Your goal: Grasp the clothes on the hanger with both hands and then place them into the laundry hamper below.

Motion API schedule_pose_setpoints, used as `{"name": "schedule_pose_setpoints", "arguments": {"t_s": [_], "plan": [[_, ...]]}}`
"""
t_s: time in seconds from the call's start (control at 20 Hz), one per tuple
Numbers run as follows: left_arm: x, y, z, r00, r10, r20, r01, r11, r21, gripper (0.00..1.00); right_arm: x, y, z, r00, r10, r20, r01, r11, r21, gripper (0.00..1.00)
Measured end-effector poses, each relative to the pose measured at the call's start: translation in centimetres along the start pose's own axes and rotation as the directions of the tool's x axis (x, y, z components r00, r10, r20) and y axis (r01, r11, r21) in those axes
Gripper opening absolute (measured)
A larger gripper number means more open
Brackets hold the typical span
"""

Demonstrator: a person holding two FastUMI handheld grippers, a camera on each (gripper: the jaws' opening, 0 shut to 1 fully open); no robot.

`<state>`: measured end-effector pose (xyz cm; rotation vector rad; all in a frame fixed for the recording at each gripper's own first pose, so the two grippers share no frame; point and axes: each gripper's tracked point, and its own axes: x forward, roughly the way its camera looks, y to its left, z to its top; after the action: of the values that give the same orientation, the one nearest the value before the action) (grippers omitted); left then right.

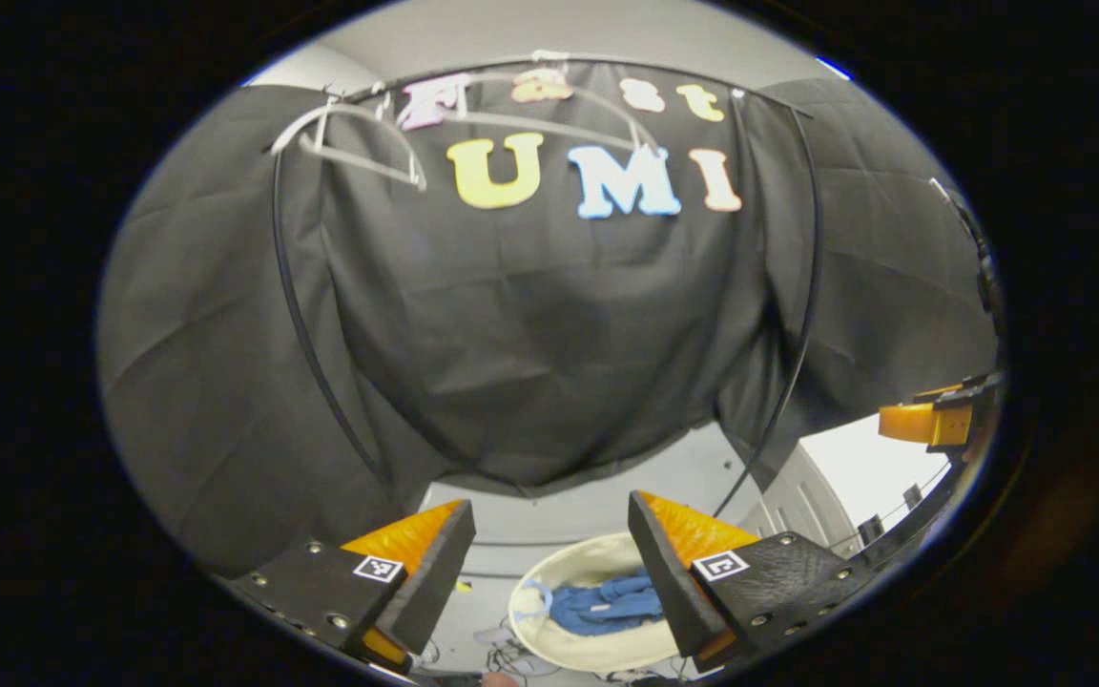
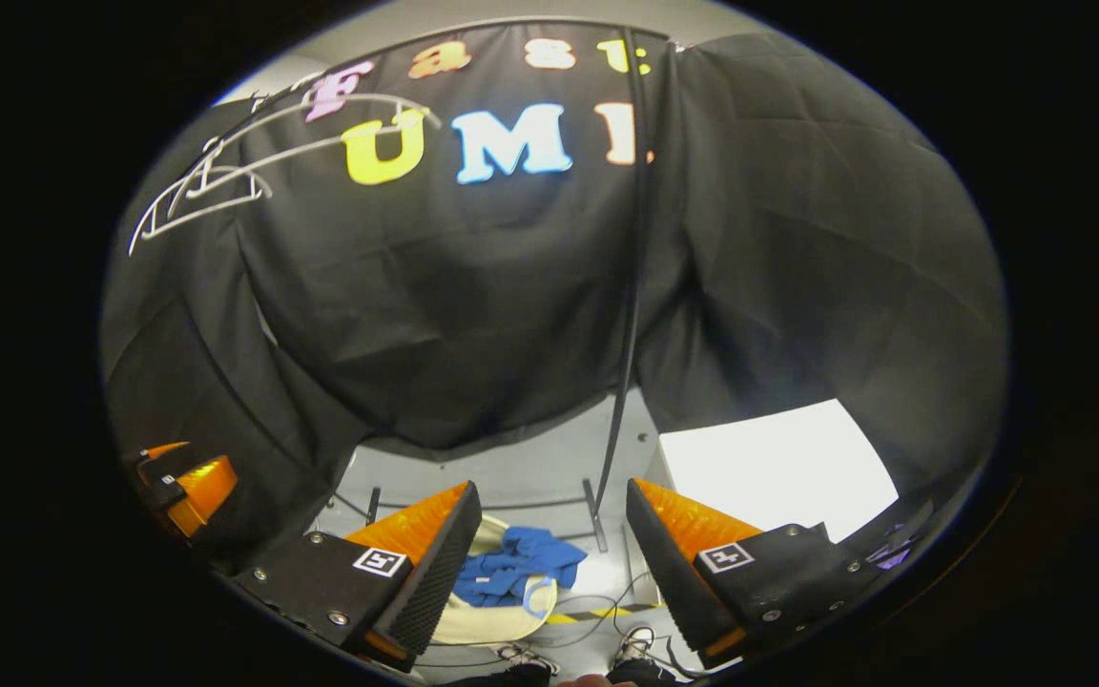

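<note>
While the black cloth wall (image 1: 549,315) of the booth fills the space ahead of both grippers, a thin black rail frame (image 1: 294,315) arches across it, and bare white clothes hangers (image 1: 359,143) hang from its top bar, up and to the left of the left gripper (image 1: 549,572); in the right gripper view the hangers (image 2: 216,181) also sit high and to the left. Below and just ahead of the left gripper, between its spread fingers, stands the cream laundry hamper (image 1: 588,649) on the pale floor (image 1: 597,487), with the blue clothes (image 1: 607,603) lying crumpled inside it. From the right gripper (image 2: 549,568) the hamper (image 2: 497,620) appears low between the fingers, slightly toward the left one, with the blue garment (image 2: 511,563) heaped in it and partly draped over its rim. Both grippers have their jaws wide apart and hold nothing. Part of the other gripper shows at the far right edge of the left gripper view and at the far left edge of the right gripper view. Cables (image 2: 597,620) and a yellow-black striped tape (image 2: 597,613) lie on the floor beside the hamper.
</note>
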<state>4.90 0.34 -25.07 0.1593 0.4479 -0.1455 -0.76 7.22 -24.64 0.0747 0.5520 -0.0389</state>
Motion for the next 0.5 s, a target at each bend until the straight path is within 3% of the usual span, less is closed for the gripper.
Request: {"name": "schedule_pose_setpoints", "arguments": {"t_s": [0.3, 0.5], "plan": [[-6.2, -3.4, 13.8, 0.981, 0.073, 0.182, -0.050, 0.990, -0.128, 0.93, -2.6, -5.4, 8.9, 0.978, -0.004, 0.207, -0.006, 0.999, 0.051, 0.98], [-10.5, -5.0, 19.5, 0.951, 0.142, 0.276, -0.100, 0.982, -0.160, 0.93, -5.3, -8.1, 15.2, 0.930, 0.028, 0.366, -0.038, 0.999, 0.021, 0.92]]}}
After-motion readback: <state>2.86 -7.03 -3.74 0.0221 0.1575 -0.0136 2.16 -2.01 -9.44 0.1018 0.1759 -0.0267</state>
